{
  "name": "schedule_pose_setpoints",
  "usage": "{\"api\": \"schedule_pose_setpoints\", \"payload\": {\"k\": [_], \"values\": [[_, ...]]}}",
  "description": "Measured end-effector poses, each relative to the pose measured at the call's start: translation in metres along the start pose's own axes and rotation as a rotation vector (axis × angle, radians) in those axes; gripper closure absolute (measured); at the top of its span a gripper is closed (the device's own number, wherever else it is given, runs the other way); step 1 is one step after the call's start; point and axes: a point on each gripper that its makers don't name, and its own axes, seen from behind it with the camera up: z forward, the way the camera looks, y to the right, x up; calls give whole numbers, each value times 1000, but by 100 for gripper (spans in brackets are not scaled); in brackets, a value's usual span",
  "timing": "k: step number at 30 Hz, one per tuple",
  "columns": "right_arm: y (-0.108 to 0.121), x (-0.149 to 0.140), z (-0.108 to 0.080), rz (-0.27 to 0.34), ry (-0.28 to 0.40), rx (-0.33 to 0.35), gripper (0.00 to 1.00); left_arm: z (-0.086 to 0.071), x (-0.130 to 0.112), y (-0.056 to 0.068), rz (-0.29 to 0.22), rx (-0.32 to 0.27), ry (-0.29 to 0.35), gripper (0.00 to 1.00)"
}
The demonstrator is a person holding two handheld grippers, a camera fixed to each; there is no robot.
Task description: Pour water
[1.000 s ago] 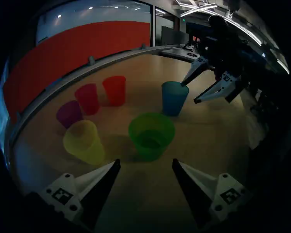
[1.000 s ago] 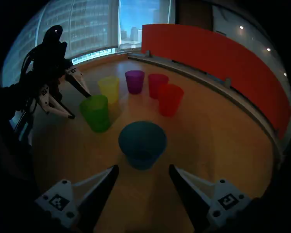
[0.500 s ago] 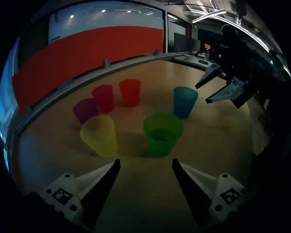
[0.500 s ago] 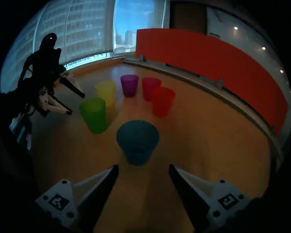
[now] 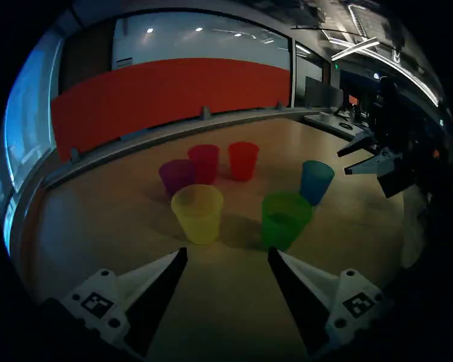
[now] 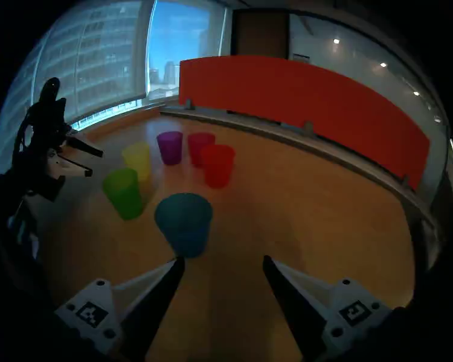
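Six translucent plastic cups stand upright in a loose cluster on the wooden tabletop [image 6: 323, 205]: yellow cup [image 5: 197, 212], green cup [image 5: 284, 220], blue cup [image 5: 316, 181], purple cup [image 5: 177, 177], pink cup [image 5: 203, 163], red cup [image 5: 243, 160]. None is held.

Handling, judged: thin-walled tumblers, light, smooth and tapered. The walls likely flex under a hard squeeze and could slide down out of a loose one. Best hold is across the mid-wall, below the rim, with moderate pressure. The green cup looks darker in its lower part, possibly water; not certain. A filled cup will be bottom-heavy and slosh if tilted fast.

Left gripper [image 5: 226, 259]: fingers wide apart, empty, held low and level over the tabletop. It aims at the gap between the yellow and green cups, both near but not touched.

Right gripper [image 6: 223, 265]: fingers also spread, nothing between them, low and level. The blue cup sits just ahead, slightly left of its centre line, apart from the fingertips.

Each gripper appears at the far edge of the other's view, well apart.
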Motion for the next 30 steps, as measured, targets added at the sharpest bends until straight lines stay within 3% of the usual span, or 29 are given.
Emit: {"api": "schedule_pose_setpoints", "payload": {"k": [9, 15, 24, 30], "values": [[25, 12, -5, 52, 69, -140, 0, -12, 4, -33, -97, 136, 98, 1], [39, 27, -8, 80, 130, -220, 0, -23, 14, -55, -130, 233, 173, 1], [53, 43, -11, 128, 204, -292, 0, -31, 24, -67, -179, 296, 247, 1], [70, 57, -20, 149, 269, -358, 0, -37, 31, -76, -166, 345, 274, 1]]}}
